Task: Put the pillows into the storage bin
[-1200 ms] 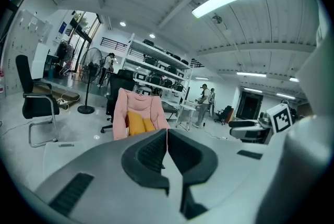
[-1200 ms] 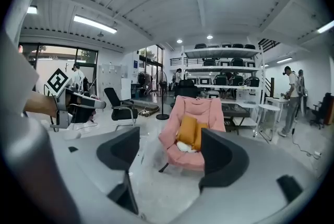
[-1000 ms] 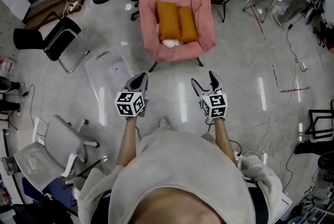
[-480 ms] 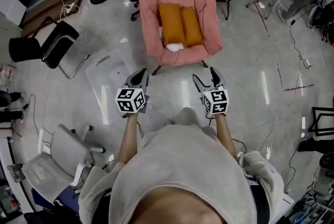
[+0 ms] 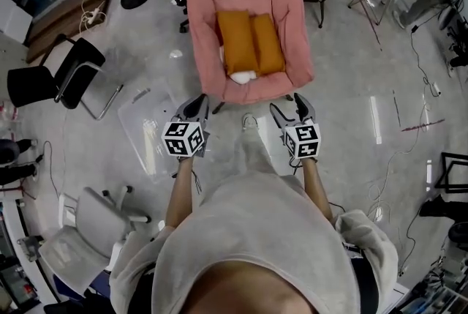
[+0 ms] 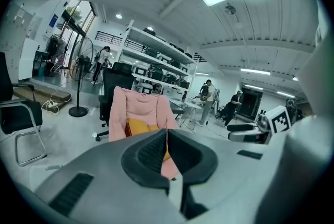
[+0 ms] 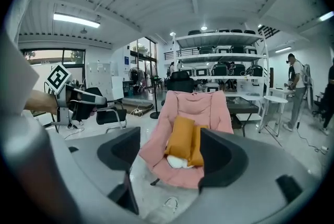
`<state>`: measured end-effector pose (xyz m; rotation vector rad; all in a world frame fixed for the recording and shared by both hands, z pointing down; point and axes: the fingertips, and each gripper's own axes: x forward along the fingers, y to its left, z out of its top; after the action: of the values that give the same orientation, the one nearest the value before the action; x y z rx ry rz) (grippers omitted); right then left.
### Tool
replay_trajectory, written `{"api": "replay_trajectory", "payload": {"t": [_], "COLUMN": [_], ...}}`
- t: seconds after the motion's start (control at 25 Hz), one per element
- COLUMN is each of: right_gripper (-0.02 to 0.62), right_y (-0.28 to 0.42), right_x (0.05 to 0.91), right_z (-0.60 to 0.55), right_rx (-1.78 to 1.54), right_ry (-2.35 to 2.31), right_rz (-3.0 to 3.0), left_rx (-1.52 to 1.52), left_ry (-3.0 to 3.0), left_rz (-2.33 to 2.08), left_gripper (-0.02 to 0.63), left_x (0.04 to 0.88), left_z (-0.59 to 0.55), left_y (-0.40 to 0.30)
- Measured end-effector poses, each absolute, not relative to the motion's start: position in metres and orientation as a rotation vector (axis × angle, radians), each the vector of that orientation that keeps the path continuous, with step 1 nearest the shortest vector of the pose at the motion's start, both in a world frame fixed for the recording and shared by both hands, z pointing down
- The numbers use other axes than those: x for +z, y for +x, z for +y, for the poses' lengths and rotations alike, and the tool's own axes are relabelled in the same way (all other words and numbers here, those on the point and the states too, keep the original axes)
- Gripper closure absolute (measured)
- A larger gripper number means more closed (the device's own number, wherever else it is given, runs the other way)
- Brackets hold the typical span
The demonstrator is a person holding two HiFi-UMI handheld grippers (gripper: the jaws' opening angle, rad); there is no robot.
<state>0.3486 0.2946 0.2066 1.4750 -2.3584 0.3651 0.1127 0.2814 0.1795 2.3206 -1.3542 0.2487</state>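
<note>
I read this as the approach step, with nothing picked up yet: the two orange oblong fabric pillows lie side by side, touching, on the seat of the pink padded chair at my twelve o'clock, with a small white soft lump at their near end. The left gripper has its jaws pressed together on nothing. The right gripper has its jaws partly spread and empty, the pillows framed between them well ahead. The clear plastic storage bin sits on the floor at about nine o'clock of the left gripper, near the chair's front corner. Next, I judge, I must part the left jaws, close in on the seat and bite a pillow at its near edge, expecting the soft filling to sag, then swing it over to the bin
</note>
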Motion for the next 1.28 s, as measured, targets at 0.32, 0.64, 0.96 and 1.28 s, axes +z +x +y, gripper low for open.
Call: {"api": "replay_trajectory", "payload": {"t": [0.32, 0.64, 0.96, 1.28], "right_gripper": [0.253, 0.253, 0.25, 0.184], "right_y": [0.372, 0.378, 0.363, 0.332], "right_x": [0.208, 0.216, 0.242, 0.29], "right_z": [0.163, 0.035, -0.041, -0.07], "right_rx": [0.407, 0.426, 0.467, 0.616], "right_ry": [1.415, 1.316, 1.196, 1.119], "right_rz": [-2.382, -2.412, -2.427, -2.425], "left_rx": [0.287, 0.302, 0.326, 0.344], "left_ry": [2.297, 2.24, 2.165, 2.095], "left_rz": [-1.365, -1.411, -1.459, -1.454], "left_gripper": [0.591, 0.591, 0.591, 0.591], "left_x": [0.171, 0.173, 0.191, 0.226], "left_z": [0.156, 0.041, -0.022, -0.041], "left_y": [0.147, 0.161, 0.153, 0.134]}}
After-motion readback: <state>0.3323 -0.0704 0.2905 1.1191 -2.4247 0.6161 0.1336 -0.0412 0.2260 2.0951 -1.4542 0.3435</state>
